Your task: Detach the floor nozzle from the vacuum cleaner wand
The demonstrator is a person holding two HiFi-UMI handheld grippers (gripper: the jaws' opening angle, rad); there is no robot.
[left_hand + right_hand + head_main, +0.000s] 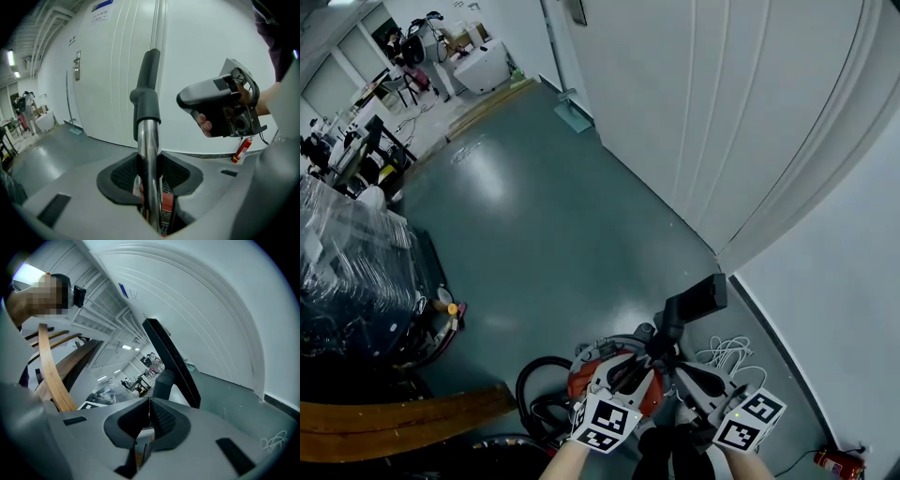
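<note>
In the head view the vacuum's red body (619,380) sits at the bottom middle. Its wand points up toward me and ends in the dark floor nozzle (698,298). My left gripper (623,370) stands open with the chrome wand (149,159) between its jaws (150,174), below the dark collar (148,105). I cannot see the pads pressing on the tube. My right gripper (677,364) is shut, its pads meeting (149,420) with nothing between them. Past it stand the black nozzle slab (171,362) and its grey neck (161,383). The left gripper view also shows the right gripper (220,107) in a hand.
Curved wooden boards (403,412) and a black hose (534,389) lie at the lower left. Plastic-wrapped clutter (356,272) fills the left side. White cable (727,352) and a red fire extinguisher (834,459) lie by the white wall (750,122) on the right.
</note>
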